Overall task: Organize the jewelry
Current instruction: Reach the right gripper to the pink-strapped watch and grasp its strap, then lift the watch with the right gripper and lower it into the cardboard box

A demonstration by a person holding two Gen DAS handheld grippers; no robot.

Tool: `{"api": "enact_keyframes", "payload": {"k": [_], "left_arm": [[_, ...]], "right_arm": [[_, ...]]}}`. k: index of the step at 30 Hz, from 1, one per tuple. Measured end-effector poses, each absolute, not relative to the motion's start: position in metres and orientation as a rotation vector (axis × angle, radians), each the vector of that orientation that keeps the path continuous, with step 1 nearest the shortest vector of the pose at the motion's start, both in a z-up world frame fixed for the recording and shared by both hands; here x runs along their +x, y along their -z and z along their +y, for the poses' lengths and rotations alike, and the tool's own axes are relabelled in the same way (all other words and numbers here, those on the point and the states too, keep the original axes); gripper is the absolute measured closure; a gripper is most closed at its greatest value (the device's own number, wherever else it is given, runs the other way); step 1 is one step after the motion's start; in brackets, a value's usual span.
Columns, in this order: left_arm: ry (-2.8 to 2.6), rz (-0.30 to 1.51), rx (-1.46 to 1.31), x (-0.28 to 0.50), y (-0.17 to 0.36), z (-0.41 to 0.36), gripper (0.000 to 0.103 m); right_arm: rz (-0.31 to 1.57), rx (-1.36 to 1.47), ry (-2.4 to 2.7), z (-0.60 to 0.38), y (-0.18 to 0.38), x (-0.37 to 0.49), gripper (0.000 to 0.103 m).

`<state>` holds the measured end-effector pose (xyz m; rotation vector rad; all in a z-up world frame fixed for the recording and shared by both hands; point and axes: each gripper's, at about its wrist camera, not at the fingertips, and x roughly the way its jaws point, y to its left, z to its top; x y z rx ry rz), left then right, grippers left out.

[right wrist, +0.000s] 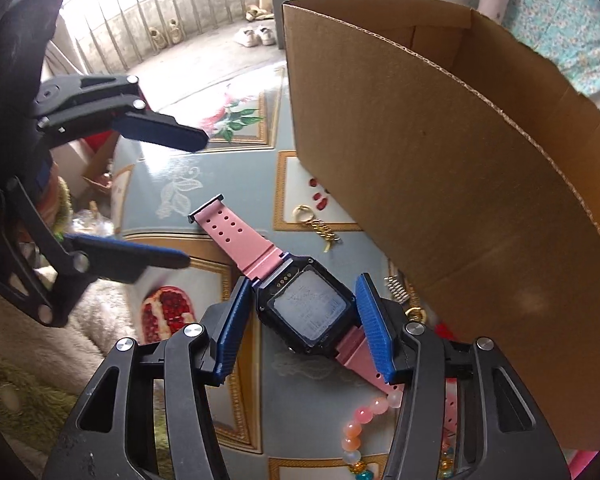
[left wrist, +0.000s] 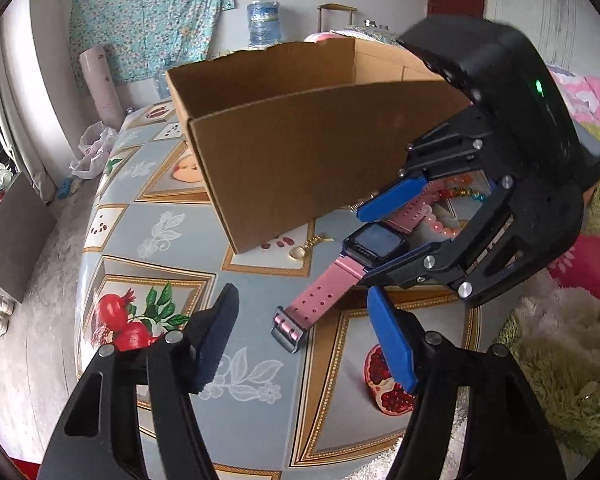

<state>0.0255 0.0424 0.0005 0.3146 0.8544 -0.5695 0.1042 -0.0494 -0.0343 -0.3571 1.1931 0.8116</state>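
Note:
A pink-strapped watch (right wrist: 308,308) with a dark square case lies flat on the patterned tablecloth (left wrist: 172,208), close to the front wall of a cardboard box (right wrist: 440,168). My right gripper (right wrist: 304,328) straddles the case, and its blue pads (right wrist: 374,328) touch it on both sides. In the left wrist view the right gripper (left wrist: 380,236) comes in from the right over the watch (left wrist: 374,240). My left gripper (left wrist: 304,344) stands open just above the strap's buckle end (left wrist: 288,328) without touching it. From the right wrist view, the left gripper (right wrist: 194,200) hangs at the left.
A gold ring with a chain (right wrist: 316,222) lies by the box's corner. A pink bead bracelet (right wrist: 364,420), coloured beads (left wrist: 460,190) and a small spring (right wrist: 396,288) lie near the box wall. A fluffy blanket (left wrist: 560,340) borders the table on the right.

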Motion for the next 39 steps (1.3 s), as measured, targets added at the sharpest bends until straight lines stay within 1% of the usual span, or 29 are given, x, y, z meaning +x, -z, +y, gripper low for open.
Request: {"api": "enact_keyframes", "payload": {"k": [5,13,17,18,19,20,22,23,24,26,27,29,35,36,37,38,39], "left_arm": [[0.581,0.881,0.384,0.021,0.008,0.034,0.039],[0.505,0.883,0.537,0.014,0.028,0.02,0.06],[0.477,0.853,0.545,0.016,0.027,0.016,0.066],[0.472,0.844,0.546,0.017,0.026,0.014,0.07],[0.466,0.839,0.547,0.018,0.026,0.014,0.076],[0.459,0.836,0.548,0.02,0.026,0.014,0.078],[0.455,0.843,0.539,0.026,0.026,0.015,0.087],[0.455,0.848,0.53,0.028,0.025,0.019,0.089],[0.46,0.855,0.517,0.031,0.025,0.021,0.093],[0.476,0.882,0.456,0.035,0.023,0.025,0.094],[0.479,0.903,0.418,0.041,0.023,0.03,0.095],[0.489,0.948,0.347,0.048,0.022,0.036,0.095],[0.464,1.012,0.237,0.068,0.024,0.051,0.095],[0.464,1.015,0.228,0.071,0.024,0.054,0.095],[0.465,1.018,0.222,0.073,0.025,0.055,0.095],[0.463,1.021,0.22,0.075,0.026,0.057,0.095],[0.46,1.026,0.219,0.076,0.027,0.057,0.095]], "right_arm": [[1.241,-0.267,-0.904,-0.057,0.035,0.115,0.053],[1.312,-0.124,-0.97,-0.083,0.039,0.143,0.053],[1.309,-0.115,-0.962,-0.086,0.04,0.142,0.053],[1.306,-0.113,-0.958,-0.088,0.038,0.139,0.053],[1.304,-0.109,-0.953,-0.089,0.039,0.137,0.053],[1.3,-0.11,-0.948,-0.089,0.038,0.133,0.053],[1.293,-0.108,-0.94,-0.09,0.038,0.128,0.053],[1.291,-0.103,-0.934,-0.092,0.038,0.128,0.053],[1.29,-0.101,-0.926,-0.094,0.038,0.127,0.053],[1.29,-0.104,-0.908,-0.094,0.04,0.122,0.052],[1.288,-0.109,-0.899,-0.077,0.047,0.119,0.051],[1.278,-0.133,-0.869,-0.081,0.048,0.114,0.048],[1.233,-0.218,-0.781,-0.092,0.042,0.104,0.048],[1.227,-0.236,-0.763,-0.093,0.042,0.102,0.049],[1.218,-0.252,-0.747,-0.094,0.041,0.101,0.054],[1.206,-0.283,-0.728,-0.094,0.041,0.099,0.057],[1.2,-0.302,-0.72,-0.093,0.042,0.096,0.062]]}}
